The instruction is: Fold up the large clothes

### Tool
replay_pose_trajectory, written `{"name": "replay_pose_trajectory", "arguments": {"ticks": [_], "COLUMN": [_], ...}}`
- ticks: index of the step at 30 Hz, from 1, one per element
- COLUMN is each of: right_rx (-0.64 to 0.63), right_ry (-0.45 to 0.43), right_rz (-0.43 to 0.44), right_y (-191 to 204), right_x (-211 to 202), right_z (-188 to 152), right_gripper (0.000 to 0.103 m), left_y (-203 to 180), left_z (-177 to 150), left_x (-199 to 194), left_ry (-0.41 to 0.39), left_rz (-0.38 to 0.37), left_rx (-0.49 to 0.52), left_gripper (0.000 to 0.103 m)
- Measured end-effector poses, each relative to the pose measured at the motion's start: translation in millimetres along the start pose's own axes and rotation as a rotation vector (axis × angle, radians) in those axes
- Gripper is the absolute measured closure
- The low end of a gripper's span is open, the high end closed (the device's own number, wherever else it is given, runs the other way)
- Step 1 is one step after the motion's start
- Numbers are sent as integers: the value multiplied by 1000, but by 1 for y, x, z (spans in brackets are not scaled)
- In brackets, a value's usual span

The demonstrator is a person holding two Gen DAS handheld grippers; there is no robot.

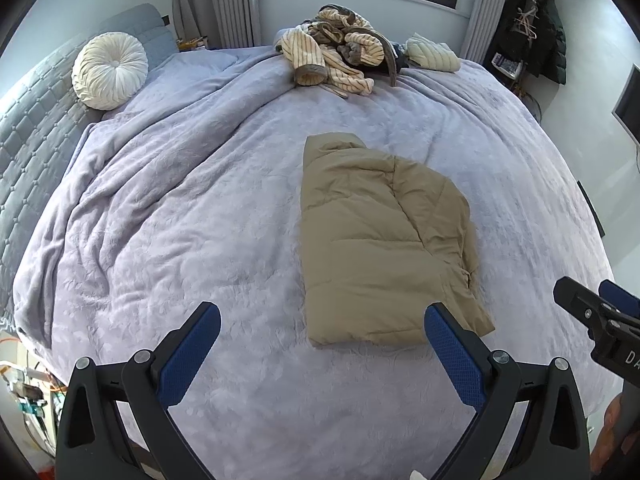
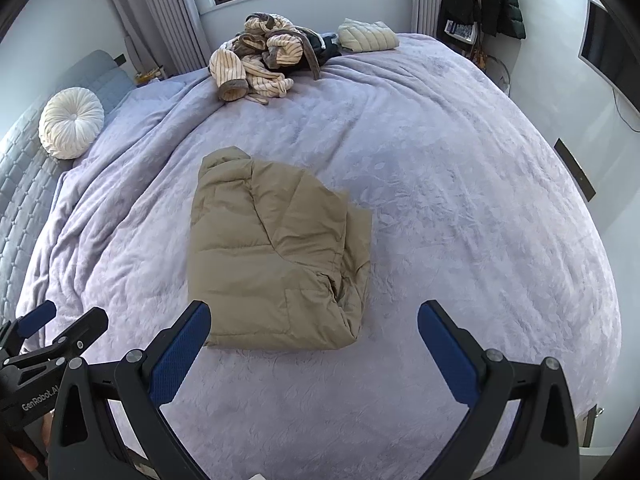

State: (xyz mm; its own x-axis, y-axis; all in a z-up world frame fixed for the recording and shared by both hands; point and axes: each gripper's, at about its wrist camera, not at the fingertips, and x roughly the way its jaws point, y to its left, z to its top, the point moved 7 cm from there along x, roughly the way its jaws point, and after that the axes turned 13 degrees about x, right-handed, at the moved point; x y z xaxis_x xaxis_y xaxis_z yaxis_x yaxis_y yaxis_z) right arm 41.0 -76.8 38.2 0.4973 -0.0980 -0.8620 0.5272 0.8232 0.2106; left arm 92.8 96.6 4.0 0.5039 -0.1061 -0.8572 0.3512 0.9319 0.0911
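A tan puffer jacket (image 1: 380,240) (image 2: 276,256) lies folded into a compact block in the middle of the lavender bedspread (image 1: 200,200) (image 2: 460,200). My left gripper (image 1: 322,330) hangs open above the near edge of the bed, just short of the jacket's near hem, with nothing between its blue pads. Also open and empty, my right gripper (image 2: 314,326) hovers at the jacket's near right corner. Each gripper shows at the edge of the other's view: the right gripper (image 1: 600,320) and the left gripper (image 2: 48,332).
A heap of striped cream clothes (image 1: 340,52) (image 2: 260,56) lies at the far side of the bed beside a folded cream quilted garment (image 1: 432,54) (image 2: 368,36). A round white cushion (image 1: 110,70) (image 2: 72,122) leans on the grey headboard at left. Dark coats (image 1: 536,20) hang at far right.
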Motion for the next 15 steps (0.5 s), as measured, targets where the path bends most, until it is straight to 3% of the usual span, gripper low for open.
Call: {"name": "replay_pose_trajectory", "arguments": {"ticks": [15], "right_rx": [-1], "right_ry": [1], "right_rz": [0], "right_y": [-1], "right_x": [0], "right_z": [1], "right_gripper": [0], "left_y": [6], "left_z": [-2], "left_x": [2], "left_ry": [14], "left_rz": [-1], "left_rx": [-25], "left_gripper": [1]}}
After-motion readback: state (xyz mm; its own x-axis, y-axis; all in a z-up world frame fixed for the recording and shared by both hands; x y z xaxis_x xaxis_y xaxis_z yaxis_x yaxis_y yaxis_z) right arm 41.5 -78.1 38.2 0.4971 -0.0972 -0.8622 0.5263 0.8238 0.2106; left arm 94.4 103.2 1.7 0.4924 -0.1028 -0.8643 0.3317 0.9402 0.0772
